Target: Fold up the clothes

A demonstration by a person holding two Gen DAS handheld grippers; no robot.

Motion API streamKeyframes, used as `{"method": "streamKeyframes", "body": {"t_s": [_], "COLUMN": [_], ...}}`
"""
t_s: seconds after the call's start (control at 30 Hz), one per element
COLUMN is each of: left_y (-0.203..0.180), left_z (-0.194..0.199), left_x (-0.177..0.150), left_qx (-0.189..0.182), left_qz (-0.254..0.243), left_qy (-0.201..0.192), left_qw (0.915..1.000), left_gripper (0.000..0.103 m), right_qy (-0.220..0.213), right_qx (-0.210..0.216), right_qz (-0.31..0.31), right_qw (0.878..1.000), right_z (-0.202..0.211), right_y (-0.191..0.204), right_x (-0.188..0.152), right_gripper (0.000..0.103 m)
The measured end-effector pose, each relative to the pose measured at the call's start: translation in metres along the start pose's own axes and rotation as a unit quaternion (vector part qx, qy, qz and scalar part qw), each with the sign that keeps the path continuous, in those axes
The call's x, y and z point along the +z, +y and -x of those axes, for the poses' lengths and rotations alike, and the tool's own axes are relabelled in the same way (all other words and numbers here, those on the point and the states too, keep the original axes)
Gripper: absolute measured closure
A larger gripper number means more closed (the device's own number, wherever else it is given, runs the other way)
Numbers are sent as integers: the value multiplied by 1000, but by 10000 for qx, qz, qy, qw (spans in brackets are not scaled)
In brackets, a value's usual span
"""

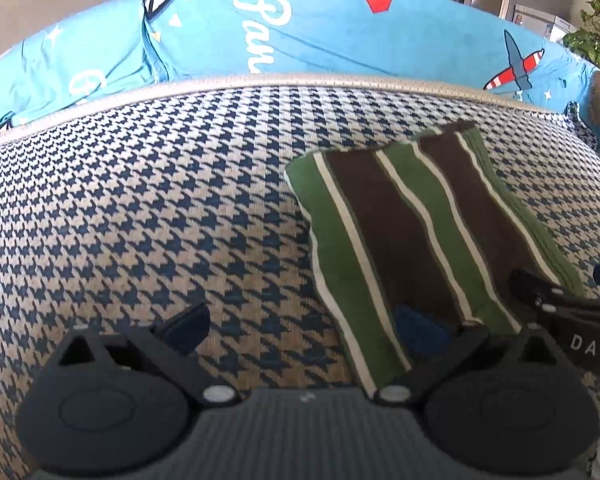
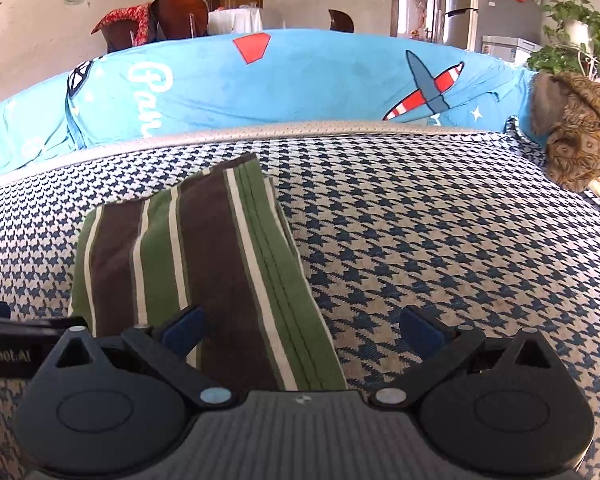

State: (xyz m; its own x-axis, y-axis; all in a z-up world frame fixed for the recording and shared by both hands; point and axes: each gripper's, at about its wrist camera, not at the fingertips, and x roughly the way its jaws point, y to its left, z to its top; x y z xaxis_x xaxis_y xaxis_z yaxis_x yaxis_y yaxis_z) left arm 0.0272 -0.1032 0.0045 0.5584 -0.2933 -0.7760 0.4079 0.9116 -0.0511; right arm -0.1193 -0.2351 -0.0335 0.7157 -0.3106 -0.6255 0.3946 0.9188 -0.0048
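Observation:
A folded garment (image 1: 400,220) with green, brown and white stripes lies flat on the houndstooth sofa seat (image 1: 140,220). My left gripper (image 1: 302,328) is open at its near left corner. Its right finger (image 1: 416,332) rests over the cloth and its left finger (image 1: 188,324) is over bare seat. In the right wrist view the same garment (image 2: 204,248) runs away from me. My right gripper (image 2: 302,332) stands open across its near right edge, one finger (image 2: 184,332) on the stripes. The right gripper (image 1: 564,282) also shows at the left view's right side.
A bright blue blanket (image 2: 300,80) with plane prints covers the sofa back. A brown patterned, fur-trimmed garment (image 2: 580,140) is heaped on the right arm, with a potted plant (image 2: 580,36) behind it. Chairs, a table and a fridge stand further back.

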Motion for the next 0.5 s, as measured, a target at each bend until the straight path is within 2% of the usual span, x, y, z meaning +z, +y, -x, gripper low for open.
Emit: {"method": "streamKeyframes", "body": {"t_s": [0.1,0.23,0.5], "left_y": [6,8,0], "left_z": [0,-5,-51], "left_x": [7,14,41], "left_qx": [-87,31,331], "left_qz": [159,202,588], "left_qy": [-12,-46,191], "left_qw": [9998,9998,9975], "left_gripper": [0,0,0], "right_qy": [124,224,393], "right_qx": [46,51,40], "right_qz": [-239,-416,-353], "right_qw": [9996,9989,9986], "right_z": [1,0,-6], "right_y": [-5,-10,-3], "right_x": [-3,-7,-17], "right_gripper": [0,0,0]}}
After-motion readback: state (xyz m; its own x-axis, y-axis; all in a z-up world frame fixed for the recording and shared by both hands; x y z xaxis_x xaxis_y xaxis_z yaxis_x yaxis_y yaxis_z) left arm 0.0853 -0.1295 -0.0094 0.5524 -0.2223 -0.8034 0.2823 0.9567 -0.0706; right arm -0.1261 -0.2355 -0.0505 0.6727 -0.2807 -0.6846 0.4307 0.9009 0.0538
